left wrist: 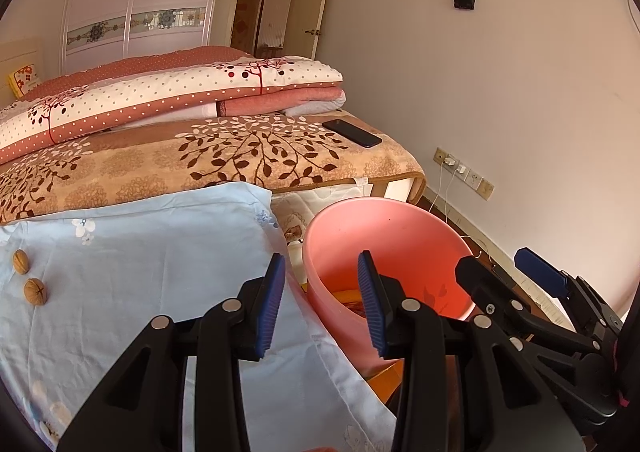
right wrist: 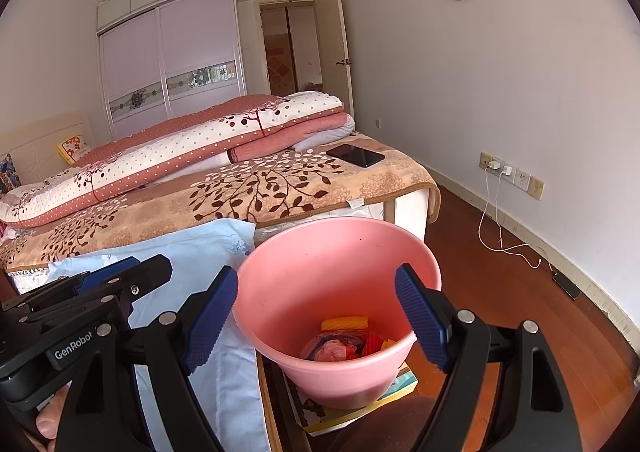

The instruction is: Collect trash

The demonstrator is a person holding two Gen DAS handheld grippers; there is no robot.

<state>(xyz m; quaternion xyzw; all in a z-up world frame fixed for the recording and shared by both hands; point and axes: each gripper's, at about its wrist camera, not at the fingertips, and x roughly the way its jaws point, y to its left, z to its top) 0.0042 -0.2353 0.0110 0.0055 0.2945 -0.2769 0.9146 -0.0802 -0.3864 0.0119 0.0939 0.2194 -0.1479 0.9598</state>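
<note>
Hovering with both grippers spread and empty, I hold my left gripper [left wrist: 324, 304] at the pink bin's [right wrist: 280, 272] rim and my right gripper [right wrist: 318, 316] above it; wrappers [right wrist: 344, 340] lie inside, two walnuts [left wrist: 28, 276] wait on the sheet [left wrist: 160, 252].

- The bed [right wrist: 384, 176] carries a folded quilt [right wrist: 192, 148] and a dark phone [right wrist: 355, 155] at 1 o'clock.
- A pale blue sheet [left wrist: 160, 252] bears two walnuts [left wrist: 28, 276] at 9 o'clock.
- The wooden floor [right wrist: 500, 292] carries a white cable [right wrist: 492, 224].

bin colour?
Pink bin, plain plastic with no pattern. Shows best in the right wrist view, which also looks down at the trash inside.
</note>
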